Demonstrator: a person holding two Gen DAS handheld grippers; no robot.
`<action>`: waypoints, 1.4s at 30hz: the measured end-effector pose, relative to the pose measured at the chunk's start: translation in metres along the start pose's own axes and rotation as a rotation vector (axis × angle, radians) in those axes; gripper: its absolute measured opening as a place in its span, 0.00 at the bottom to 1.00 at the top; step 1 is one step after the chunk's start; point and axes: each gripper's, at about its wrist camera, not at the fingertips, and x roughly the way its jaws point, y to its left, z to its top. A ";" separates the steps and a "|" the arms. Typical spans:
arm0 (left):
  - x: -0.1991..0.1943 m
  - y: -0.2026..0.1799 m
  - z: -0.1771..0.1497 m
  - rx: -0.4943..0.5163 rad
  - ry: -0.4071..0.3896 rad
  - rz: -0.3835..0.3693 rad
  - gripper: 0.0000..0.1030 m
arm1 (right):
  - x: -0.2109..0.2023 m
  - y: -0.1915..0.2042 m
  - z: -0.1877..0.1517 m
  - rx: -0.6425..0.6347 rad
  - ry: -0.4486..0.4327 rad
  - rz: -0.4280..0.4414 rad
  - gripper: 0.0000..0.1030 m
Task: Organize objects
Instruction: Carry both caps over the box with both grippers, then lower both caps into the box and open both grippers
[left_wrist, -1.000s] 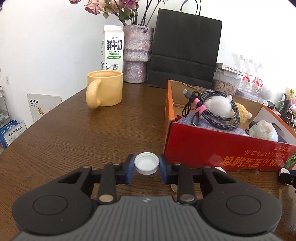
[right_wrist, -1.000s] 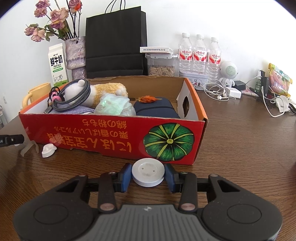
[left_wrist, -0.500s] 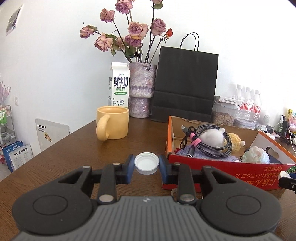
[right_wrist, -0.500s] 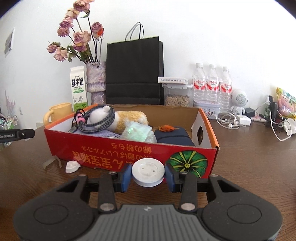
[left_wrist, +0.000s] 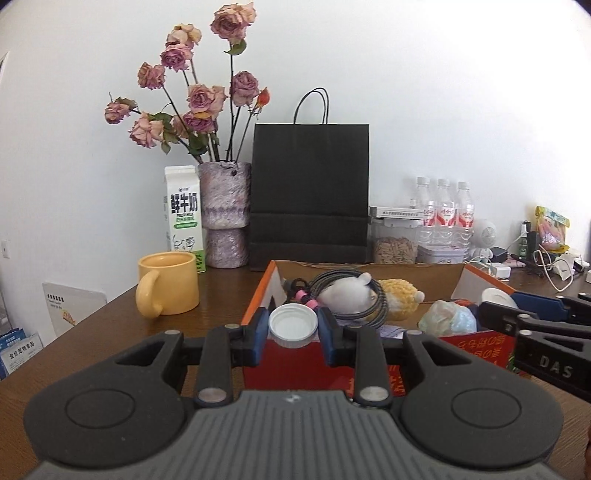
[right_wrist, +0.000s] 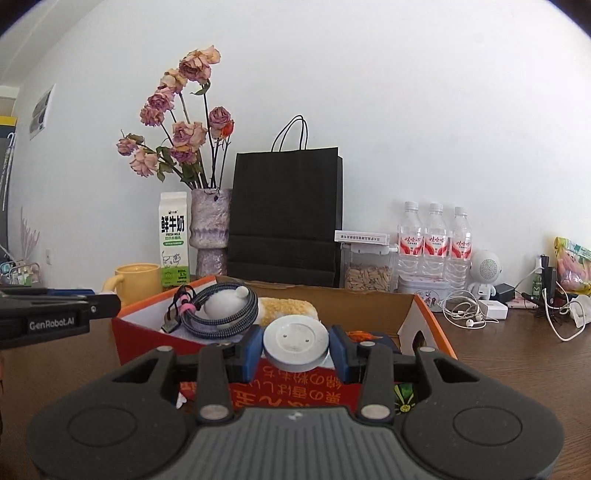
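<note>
The small white plastic bottle cap (left_wrist: 293, 326) sits pinched in the left gripper (left_wrist: 293, 332), and the round white plastic disc (right_wrist: 296, 342) in the right gripper (right_wrist: 296, 350). Both have risen from tabletop height to the near rim of the red-and-orange cardboard box (right_wrist: 295, 380). Bare brown wooden table (right_wrist: 517, 369) lies open to the box's right.

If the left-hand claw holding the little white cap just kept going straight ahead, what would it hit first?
Probably the coiled cable and plush toy heaped in the red cardboard box, right beyond the left gripper and its bottle cap; depth is hard to judge.
</note>
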 end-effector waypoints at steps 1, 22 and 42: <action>0.001 -0.004 0.001 0.005 -0.001 -0.005 0.29 | 0.003 0.001 0.002 0.000 -0.006 -0.002 0.37; 0.047 -0.041 0.049 -0.003 -0.015 -0.061 0.29 | 0.052 -0.007 0.030 0.049 -0.036 -0.005 0.37; 0.107 -0.043 0.049 -0.042 0.044 -0.083 0.40 | 0.091 -0.028 0.026 0.059 0.026 -0.042 0.37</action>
